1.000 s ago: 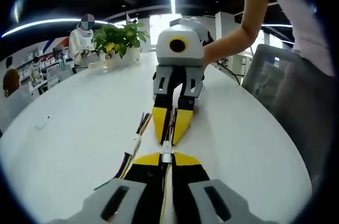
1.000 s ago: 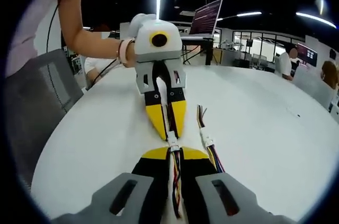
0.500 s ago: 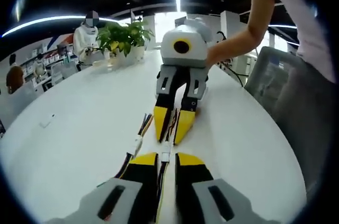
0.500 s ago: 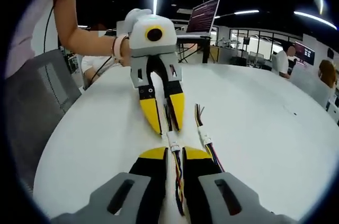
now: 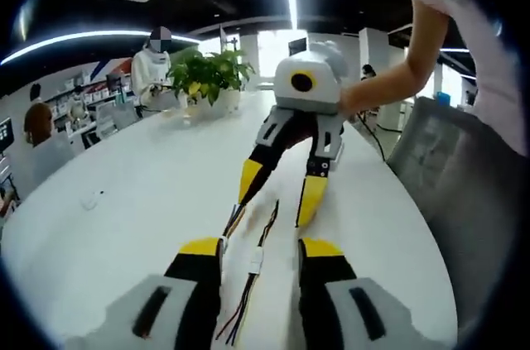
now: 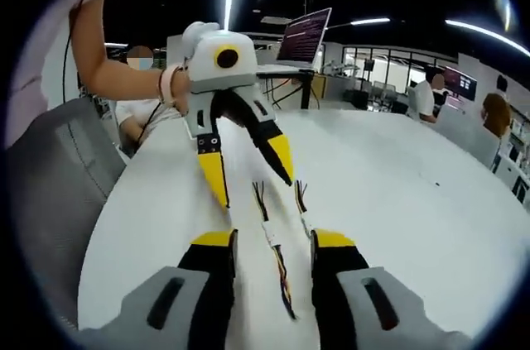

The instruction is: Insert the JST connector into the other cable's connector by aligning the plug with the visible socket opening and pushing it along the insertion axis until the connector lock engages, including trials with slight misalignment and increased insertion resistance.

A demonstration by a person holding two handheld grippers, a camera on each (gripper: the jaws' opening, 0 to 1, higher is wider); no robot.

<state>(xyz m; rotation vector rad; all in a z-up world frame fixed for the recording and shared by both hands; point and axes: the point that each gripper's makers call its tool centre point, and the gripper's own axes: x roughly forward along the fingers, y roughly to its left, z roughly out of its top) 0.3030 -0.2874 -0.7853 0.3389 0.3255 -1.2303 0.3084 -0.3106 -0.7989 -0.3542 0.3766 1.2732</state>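
Left gripper (image 5: 261, 251) and right gripper (image 6: 272, 241) both spread wide — the joined JST cable (image 5: 256, 261) lies released on the white table (image 5: 141, 201).

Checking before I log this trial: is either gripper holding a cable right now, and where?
Nothing is held. The left gripper and right gripper are both open; the joined cable lies on the table between them.

Joined white connectors (image 5: 256, 260) lie flat on table (image 5: 149, 193).
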